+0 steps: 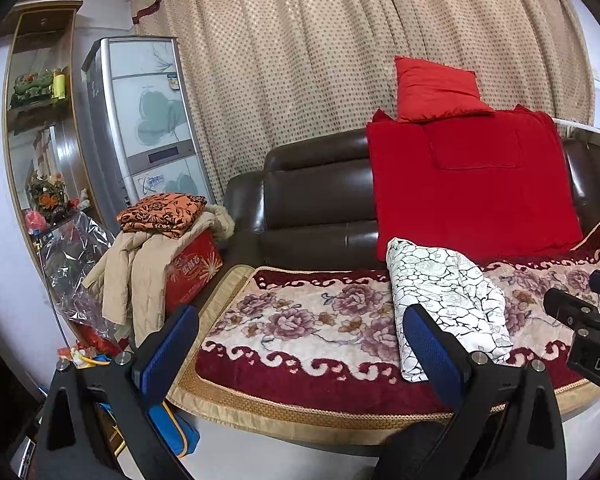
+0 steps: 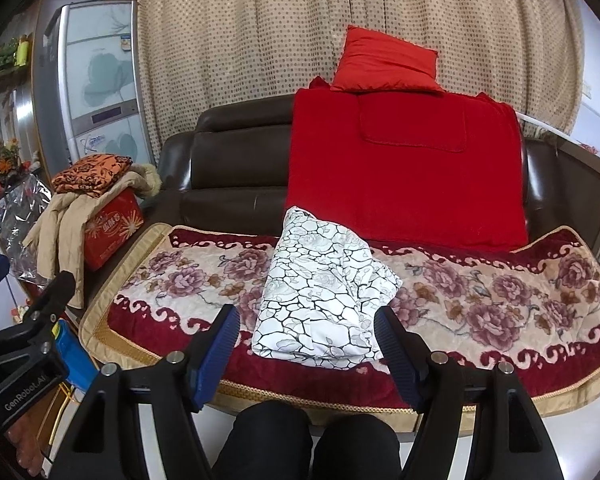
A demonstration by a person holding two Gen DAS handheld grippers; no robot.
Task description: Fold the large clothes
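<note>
A white garment with a black crackle and rose print (image 2: pixel 320 292) lies folded in a compact bundle on the floral sofa cover (image 2: pixel 500 292). It also shows in the left wrist view (image 1: pixel 444 300). My right gripper (image 2: pixel 306 326) is open and empty, held just in front of the bundle's near edge, its blue pads either side. My left gripper (image 1: pixel 300 324) is open and empty, over the cover to the left of the bundle. The right gripper shows at the right edge of the left wrist view (image 1: pixel 580 308).
A dark leather sofa (image 2: pixel 236 168) carries a red blanket (image 2: pixel 404 176) and a red pillow (image 2: pixel 388 60). At the left, a beige coat (image 2: pixel 72 224) and an orange patterned cloth (image 2: pixel 92 172) lie on a red box (image 2: pixel 112 228). A cabinet (image 2: pixel 96 80) and curtain stand behind.
</note>
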